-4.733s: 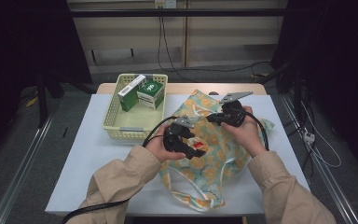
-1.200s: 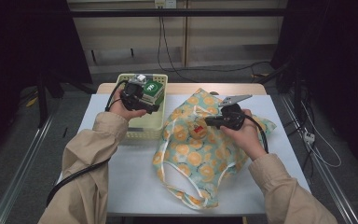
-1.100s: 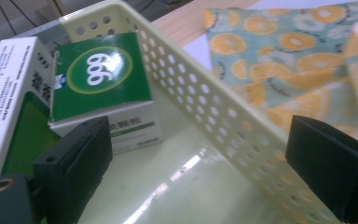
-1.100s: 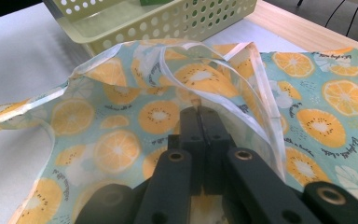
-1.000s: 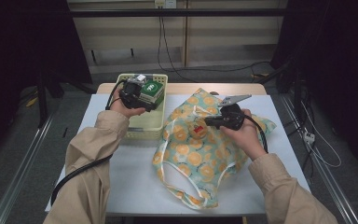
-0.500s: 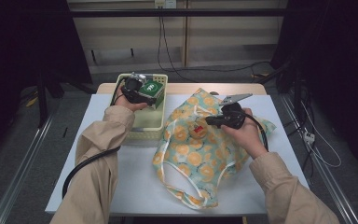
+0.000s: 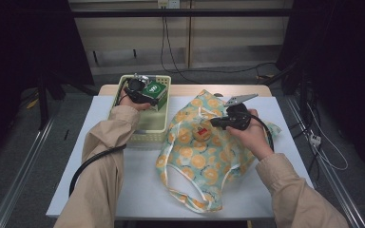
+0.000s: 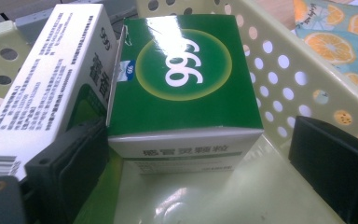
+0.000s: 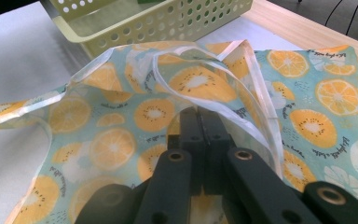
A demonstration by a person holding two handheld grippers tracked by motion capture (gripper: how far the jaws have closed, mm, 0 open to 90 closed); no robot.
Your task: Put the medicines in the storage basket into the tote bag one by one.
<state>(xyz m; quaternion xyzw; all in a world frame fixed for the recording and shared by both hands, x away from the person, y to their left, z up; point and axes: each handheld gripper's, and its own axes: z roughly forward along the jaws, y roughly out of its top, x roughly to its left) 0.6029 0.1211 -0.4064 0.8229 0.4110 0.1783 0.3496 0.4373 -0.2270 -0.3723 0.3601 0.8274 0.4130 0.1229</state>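
High view: the left tool (image 7: 140,91) is down in the pale yellow basket (image 7: 148,128) at the worktop's (image 7: 123,185) far left, right at the green box (image 7: 155,90). The right tool (image 7: 221,122) sits over the fruit-print bag (image 7: 195,161).

Left gripper view: jaws spread wide and released, one each side of the green box (image 8: 186,74), which reads "999" in a yellow-ringed circle. A white box (image 8: 42,84) with small print and a barcode leans beside it.

Right gripper view: jaws clenched on the bag's (image 9: 112,121) see-through edge, lifting it; orange and kiwi slices printed all over.

Beige long sleeves (image 7: 107,156), black grippers with black trailing cables (image 7: 88,166) (right one grey-plated (image 7: 240,99)).
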